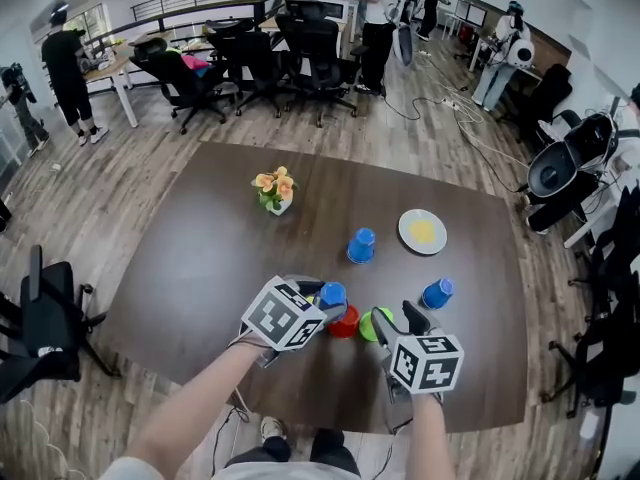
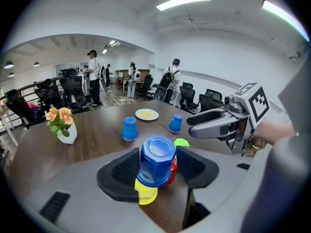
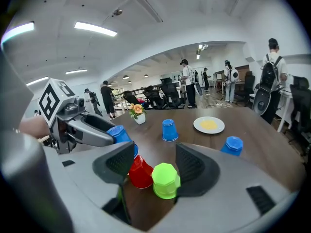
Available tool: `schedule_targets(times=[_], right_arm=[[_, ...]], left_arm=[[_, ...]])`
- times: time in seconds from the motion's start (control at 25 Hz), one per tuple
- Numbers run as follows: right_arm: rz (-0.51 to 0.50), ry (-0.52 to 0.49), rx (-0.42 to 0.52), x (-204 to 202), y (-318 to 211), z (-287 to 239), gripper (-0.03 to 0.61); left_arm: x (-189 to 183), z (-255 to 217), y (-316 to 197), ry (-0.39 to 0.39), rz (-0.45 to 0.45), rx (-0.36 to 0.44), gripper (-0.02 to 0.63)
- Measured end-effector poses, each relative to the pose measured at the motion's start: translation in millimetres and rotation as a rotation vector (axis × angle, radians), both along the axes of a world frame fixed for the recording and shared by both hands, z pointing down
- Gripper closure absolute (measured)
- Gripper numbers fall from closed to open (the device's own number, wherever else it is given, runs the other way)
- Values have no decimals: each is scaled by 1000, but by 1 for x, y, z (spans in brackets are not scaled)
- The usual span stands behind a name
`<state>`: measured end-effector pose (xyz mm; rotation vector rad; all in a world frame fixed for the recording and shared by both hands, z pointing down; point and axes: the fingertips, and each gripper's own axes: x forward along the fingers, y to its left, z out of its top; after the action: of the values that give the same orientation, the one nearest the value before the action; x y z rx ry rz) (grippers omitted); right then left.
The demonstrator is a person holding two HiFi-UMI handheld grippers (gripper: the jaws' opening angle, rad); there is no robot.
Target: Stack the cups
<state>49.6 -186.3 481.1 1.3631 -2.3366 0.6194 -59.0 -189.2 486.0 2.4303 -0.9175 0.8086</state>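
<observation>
Landmark: red cup (image 1: 345,323), upside down on the table (image 1: 200,258) close in front of you. Your left gripper (image 2: 156,168) sits just left of the red cup, jaws apart. A blue cup (image 2: 156,157) stands between them, bottom up and tilted. The left pad is against its side, and I see no firm squeeze from the right pad. That blue cup rides over a yellow cup (image 2: 146,194), whose rim pokes out beneath it. The blue cup leans right up against the red cup. Your right gripper (image 3: 154,165) is on the red cup's other side, jaws spread wide and clamping nothing. A green cup (image 3: 166,179), bottom up on the table, touches the red cup and lies close to the right pad. The red cup's edge sits by the left pad. Beyond the red cup, well apart, stands a second blue cup (image 1: 361,245). A third (image 1: 437,293) is off to the red cup's right. The plate (image 1: 422,231) lies beyond the red cup to the right, and the flower vase (image 1: 276,190) further beyond it to the left.
</observation>
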Motion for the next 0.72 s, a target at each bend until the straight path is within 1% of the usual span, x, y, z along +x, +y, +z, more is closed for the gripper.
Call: schedule_targets(times=[0.12,0.2,0.32,0.4,0.52,0.72], right_arm=[[-34,2,13,-1,-7,-8,308],[-56,20,31,0,-17,-16,308],[-108,54,58,-3,-39,-30,308],[-169,91,59,-9,-54,-32,308],[-243,146,49,-13,-72,-24,308],[-359,191,54,-22,-100,-8,308]], left_arm=[[1,-7,-2,42,-12,12,348],[2,-19,-6,87,-30,39,329],[0,-43,-19,165,-85,101,327],[-5,-53,-30,196,-135,138,328],[-13,-56,-44,205,-212,171,331],[-29,-45,-61,158,-312,209,349]])
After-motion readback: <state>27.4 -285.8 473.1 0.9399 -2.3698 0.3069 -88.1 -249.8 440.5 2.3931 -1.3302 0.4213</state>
